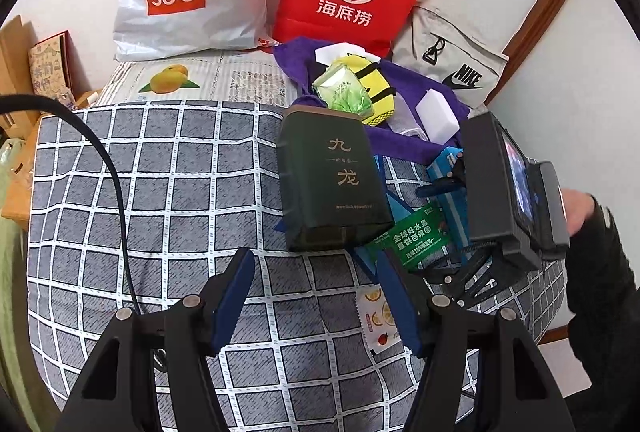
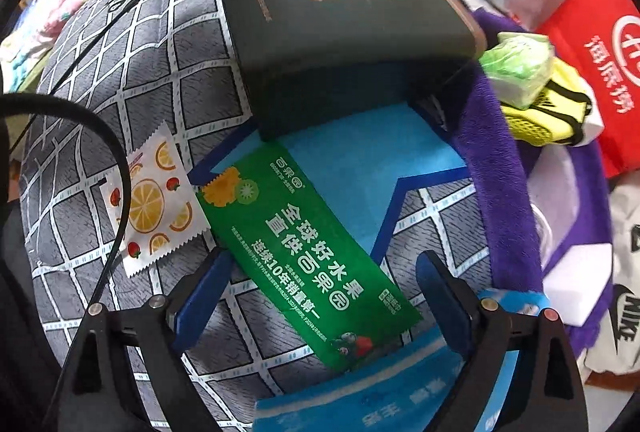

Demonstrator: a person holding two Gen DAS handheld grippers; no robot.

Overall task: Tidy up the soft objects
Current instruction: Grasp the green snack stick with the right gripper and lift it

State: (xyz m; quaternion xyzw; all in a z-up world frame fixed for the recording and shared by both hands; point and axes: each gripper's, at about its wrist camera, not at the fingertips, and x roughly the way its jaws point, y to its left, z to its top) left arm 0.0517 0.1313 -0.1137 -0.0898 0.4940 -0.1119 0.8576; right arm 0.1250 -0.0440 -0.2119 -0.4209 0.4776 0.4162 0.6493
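1. Soft objects are seen unsorted from the left wrist view: a purple towel point(image 1: 404, 87) lies crumpled at two o'clock on the checked bedcover point(image 1: 160, 191), carrying a green tissue pack point(image 1: 344, 89), a yellow mesh pouch point(image 1: 378, 89) and a white foam block point(image 1: 438, 113). A rigid dark green box point(image 1: 332, 175) stands at centre. Little sorting is judged to be done; nothing is held. The left gripper point(image 1: 320, 304) is spread wide over bare cloth, and the right gripper's body point(image 1: 504, 187) is seen at three o'clock.

2. From the right wrist view, the right gripper point(image 2: 324, 308) is held wide open and empty around a glossy green wet-wipe sachet point(image 2: 312, 264), which lies flat between the fingers on a smooth blue bag point(image 2: 360, 159). A serrated fruit-print sachet point(image 2: 154, 199) lies at nine o'clock, just touching the green one. The plush towel runs along the three o'clock side. Every soft piece is judged still to be gathered.
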